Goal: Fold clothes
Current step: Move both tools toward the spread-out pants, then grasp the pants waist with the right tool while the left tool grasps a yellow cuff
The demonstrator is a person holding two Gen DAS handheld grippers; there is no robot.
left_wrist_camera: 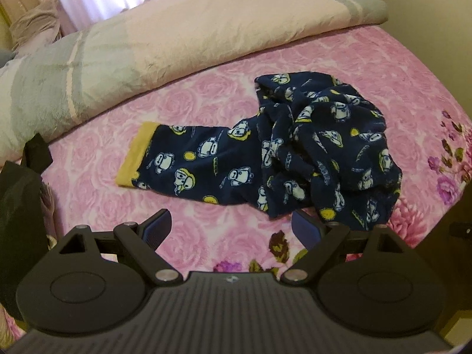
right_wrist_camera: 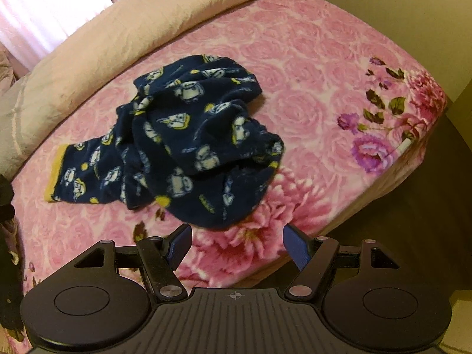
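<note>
One navy fleece garment (left_wrist_camera: pixel 298 150) with a cartoon print lies crumpled on the pink floral blanket (left_wrist_camera: pixel 206 94), its yellow cuff (left_wrist_camera: pixel 135 153) laid flat toward the left. Bare blanket surrounds it; the bed edge (right_wrist_camera: pixel 383 183) drops off at right. Left gripper (left_wrist_camera: pixel 231 230) and right gripper (right_wrist_camera: pixel 236 243) hover at its near edge, jaws spread, empty. A folded duvet (left_wrist_camera: pixel 147 38) lies behind.

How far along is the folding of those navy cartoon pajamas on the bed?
Nothing looks done yet: the navy pajamas lie in a crumpled heap on the pink floral blanket, only one leg with a yellow cuff stretched out flat. Nothing is in hand: the left gripper and right gripper are both open and empty, short of the fabric. Spreading, smoothing and all the folds remain.
</note>
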